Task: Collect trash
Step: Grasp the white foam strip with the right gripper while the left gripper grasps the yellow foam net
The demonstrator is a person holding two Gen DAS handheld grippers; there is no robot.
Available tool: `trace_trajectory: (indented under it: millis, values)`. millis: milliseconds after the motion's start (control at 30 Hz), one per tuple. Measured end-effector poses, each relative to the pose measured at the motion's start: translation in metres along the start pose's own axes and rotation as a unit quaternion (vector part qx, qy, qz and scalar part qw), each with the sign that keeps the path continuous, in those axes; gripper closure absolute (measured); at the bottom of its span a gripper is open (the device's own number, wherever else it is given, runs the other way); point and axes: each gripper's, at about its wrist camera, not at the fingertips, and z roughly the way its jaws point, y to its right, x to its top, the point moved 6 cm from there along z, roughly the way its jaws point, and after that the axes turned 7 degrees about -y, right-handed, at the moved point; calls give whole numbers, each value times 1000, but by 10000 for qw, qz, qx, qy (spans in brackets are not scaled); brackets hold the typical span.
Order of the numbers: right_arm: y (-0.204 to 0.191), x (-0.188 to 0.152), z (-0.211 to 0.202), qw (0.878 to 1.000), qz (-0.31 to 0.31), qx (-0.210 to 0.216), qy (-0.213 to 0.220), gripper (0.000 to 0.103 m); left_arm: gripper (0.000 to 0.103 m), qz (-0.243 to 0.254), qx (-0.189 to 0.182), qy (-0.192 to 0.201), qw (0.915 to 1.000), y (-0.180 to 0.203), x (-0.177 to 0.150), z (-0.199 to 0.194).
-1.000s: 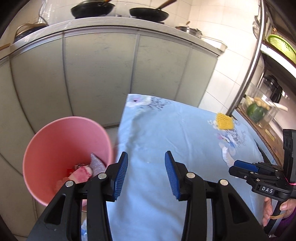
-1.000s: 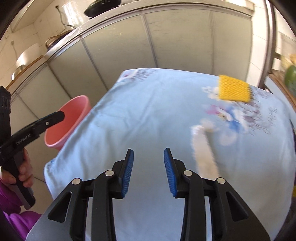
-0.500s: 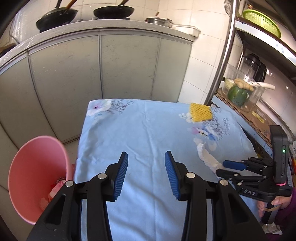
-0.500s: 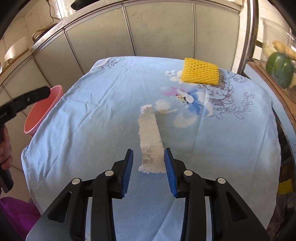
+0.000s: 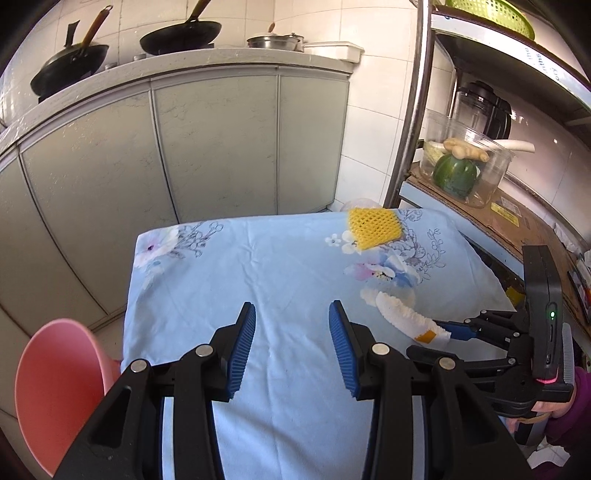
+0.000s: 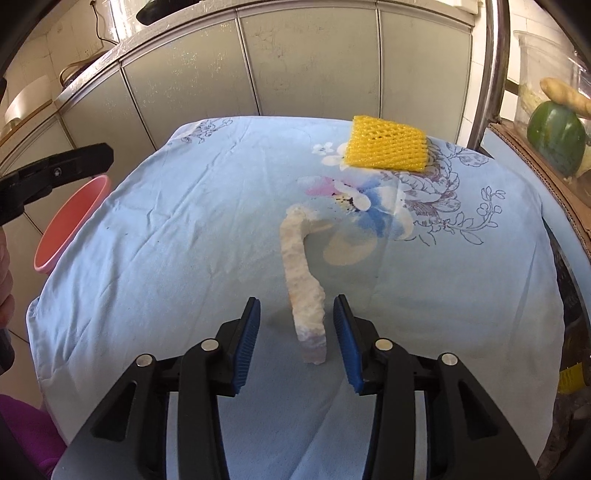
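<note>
No legible text or labels.

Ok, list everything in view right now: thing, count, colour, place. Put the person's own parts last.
white foam strip: 1, white, on the cloth, its near end between the right jaws
yellow foam net: 1, yellow, far right part of the cloth
pink bin: 1, pink, beside the table's left edge
tablecloth: 1, light blue with flower print, over the table
pans: 2, black, on the counter behind
clear container: 1, transparent, holding vegetables, on the right shelf
green basket: 1, green, top right shelf
cabinet doors: grey, under the counter
left gripper: 1, black with blue pads, jaws open over bare cloth
right gripper: 1, black with blue pads, jaws open around the strip
</note>
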Motion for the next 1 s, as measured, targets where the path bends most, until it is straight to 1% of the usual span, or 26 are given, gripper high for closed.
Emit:
trace_trajectory:
  millis: [33, 67, 100, 133, 200, 267, 400, 500, 567, 667, 767, 900, 1000]
  values:
    - [1, 0, 0, 10000, 26, -11, 33, 76, 62, 63, -5, 32, 10000, 2, 3, 1]
    - [3, 0, 0, 10000, 45, -26, 47, 84, 62, 139, -5, 71, 9999, 5, 6, 2]
    - [5, -1, 0, 9999, 100, -26, 57, 87, 62, 217, 5, 118, 9997, 8, 9, 3]
    - [8, -1, -2, 9998, 192, 46, 97, 87, 62, 283, 7, 166, 9995, 11, 13, 4]
    - [16, 0, -8, 9989, 378, 53, 262, 88, 62, 422, 1, 279, 9987, 18, 20, 7]
    - [25, 0, -15, 9975, 580, -29, 403, 88, 62, 543, -96, 366, 9978, 26, 31, 16]
    - [43, -1, -22, 9927, 988, -385, 569, 88, 62, 617, -572, 264, 9961, 46, 55, 41]
    - [49, -3, -22, 9909, 1094, -573, 538, 88, 62, 647, -916, 112, 9936, 61, 71, 65]
    - [54, -4, -22, 9897, 1178, -634, 504, 88, 62, 740, -1032, 47, 9919, 69, 77, 78]
    - [61, -6, -20, 9879, 1325, -680, 437, 88, 62, 970, -1076, -53, 9894, 82, 87, 98]
    - [65, -9, -17, 9861, 1459, -708, 370, 88, 62, 1004, -1089, -216, 9887, 90, 94, 119]
    - [68, -11, -15, 9851, 1555, -665, 317, 88, 62, 766, -1152, -523, 9890, 93, 98, 154]
    - [66, -12, -15, 9853, 1513, -734, 296, 88, 62, 684, -1086, -634, 9897, 96, 99, 173]
